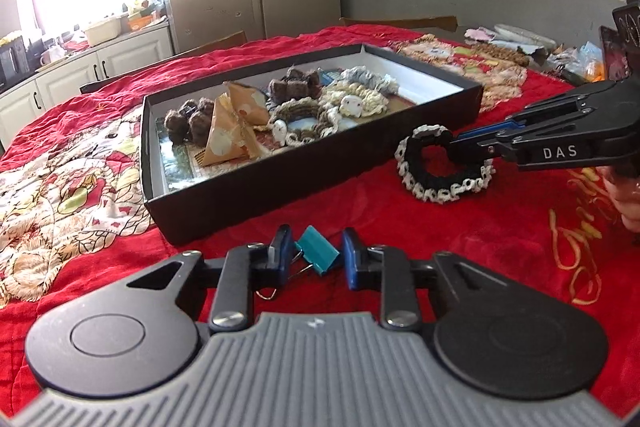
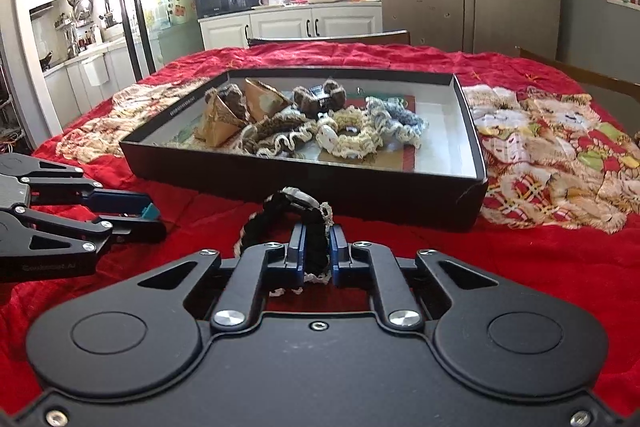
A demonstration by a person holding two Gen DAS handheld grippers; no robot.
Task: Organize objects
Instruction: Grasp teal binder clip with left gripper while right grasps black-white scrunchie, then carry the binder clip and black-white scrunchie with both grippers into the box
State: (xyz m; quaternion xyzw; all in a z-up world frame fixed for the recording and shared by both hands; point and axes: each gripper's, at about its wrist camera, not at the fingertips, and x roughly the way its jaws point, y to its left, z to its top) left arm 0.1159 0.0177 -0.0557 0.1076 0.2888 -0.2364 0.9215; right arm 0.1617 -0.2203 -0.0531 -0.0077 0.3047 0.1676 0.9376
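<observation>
While the left gripper (image 1: 313, 255) clamps a teal binder clip (image 1: 318, 254) just above the red cloth (image 1: 360, 203), the right gripper (image 2: 316, 254) pinches a black-and-white crocheted ring (image 1: 444, 167), both just in front of the black box (image 1: 280, 183) of knitted pieces

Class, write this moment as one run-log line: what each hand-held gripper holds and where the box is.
left hand-held gripper: shut on teal binder clip | right hand-held gripper: shut on black crocheted scrunchie | black box: ahead, open
</observation>
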